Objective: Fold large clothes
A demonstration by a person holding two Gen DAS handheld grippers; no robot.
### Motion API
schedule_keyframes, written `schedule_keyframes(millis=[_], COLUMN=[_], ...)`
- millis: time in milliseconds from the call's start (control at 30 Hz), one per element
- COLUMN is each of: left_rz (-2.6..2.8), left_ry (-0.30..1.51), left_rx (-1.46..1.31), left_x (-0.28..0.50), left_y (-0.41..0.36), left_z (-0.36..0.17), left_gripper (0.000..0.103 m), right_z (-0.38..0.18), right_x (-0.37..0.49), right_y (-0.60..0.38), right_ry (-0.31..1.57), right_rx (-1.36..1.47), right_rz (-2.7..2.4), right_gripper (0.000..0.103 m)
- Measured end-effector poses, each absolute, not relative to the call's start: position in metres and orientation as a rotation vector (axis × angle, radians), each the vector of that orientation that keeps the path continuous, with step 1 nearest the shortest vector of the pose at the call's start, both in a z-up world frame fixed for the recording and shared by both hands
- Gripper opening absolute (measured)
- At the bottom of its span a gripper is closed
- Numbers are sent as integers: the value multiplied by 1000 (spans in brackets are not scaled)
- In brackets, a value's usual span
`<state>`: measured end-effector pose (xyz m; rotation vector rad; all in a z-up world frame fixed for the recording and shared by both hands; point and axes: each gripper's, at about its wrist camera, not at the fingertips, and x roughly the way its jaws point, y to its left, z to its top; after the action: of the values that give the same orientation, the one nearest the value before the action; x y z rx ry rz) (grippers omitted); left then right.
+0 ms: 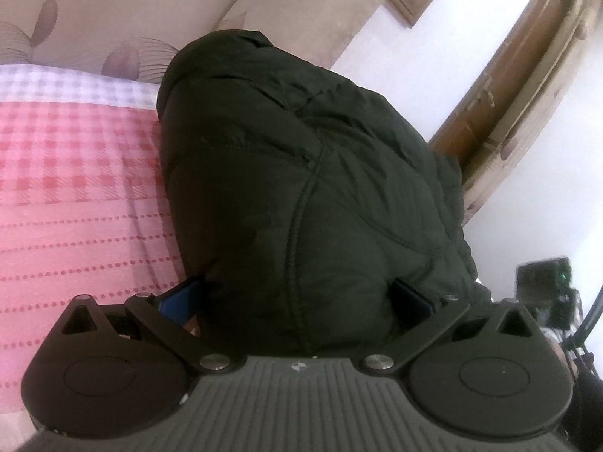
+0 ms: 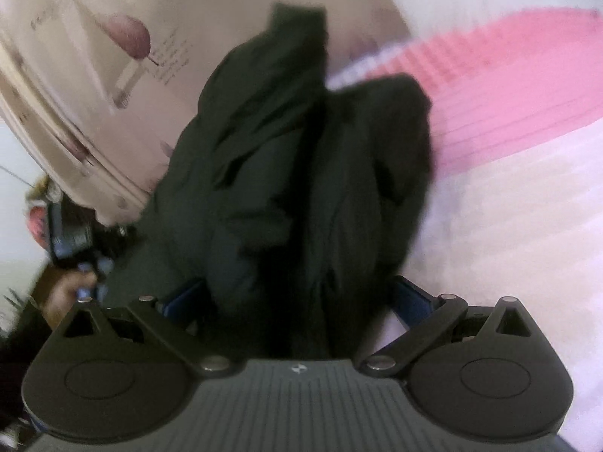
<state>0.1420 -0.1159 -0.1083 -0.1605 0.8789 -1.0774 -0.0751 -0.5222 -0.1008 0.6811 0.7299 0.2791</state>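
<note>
The dark padded jacket (image 1: 301, 173) is bunched and partly raised over the bed (image 1: 75, 196), and you have it held at two places: your left hand-held gripper (image 1: 297, 301) is clamped on a thick fold of it, the blue pads showing at either side of the cloth, and your right hand-held gripper (image 2: 301, 293) is clamped likewise on another thick gather of the same jacket (image 2: 286, 158). In both wrist views the garment runs straight ahead of the fingers, its long axis leading away from you toward the headboard (image 1: 94, 19), so neither hand is plainly the nearer one; each is already on the cloth. From the right wrist the far end appears to split into two lobes, perhaps a sleeve and the body, though blur keeps that from being sure. The pink checked bedcover lies open to the left of the jacket in the left view and to the right in the right view, so that is likely where the fold should be laid. Beyond it stands a leaf-patterned headboard, with a wooden door (image 1: 501, 86) off to one side. A hand (image 2: 71, 286) on the other device shows at the left edge of the right view. Nothing seems to block the lay-down; the likelier trouble is the jacket's bulk slipping or unfolding as you lower it.
</note>
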Motion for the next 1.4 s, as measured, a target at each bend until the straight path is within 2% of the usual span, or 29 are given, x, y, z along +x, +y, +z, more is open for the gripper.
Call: schedule_keyframes(millis=[433,800,1067,1167,1233,1400], left_rz=[-1170,-1185,-1180,-1171,-1171,-1139], left_ry=[895,884,864,833,807,726], left_rx=[-196,-170,-175,-149,-133,-80], left_x=[157,156,154,147,141,122], left_y=[-115,-117,-118,-119,-119,-120], left_z=[-121,-120,-121,-116,-110,-97], left_gripper=[103,103,103,96,86,78], right_z=[-105,-112,-108,-108,-106,-99], right_x=[-48,-55,-44,-38,-41,-50], right_y=[-513,-532,-505,-501,-500,-494], right_ry=[717,740,748,745,735,699], right_rx=[634,785,680,686,688,662], right_rz=[341,338,330,347,344,325], right_gripper=[103,103,103,87,74,63])
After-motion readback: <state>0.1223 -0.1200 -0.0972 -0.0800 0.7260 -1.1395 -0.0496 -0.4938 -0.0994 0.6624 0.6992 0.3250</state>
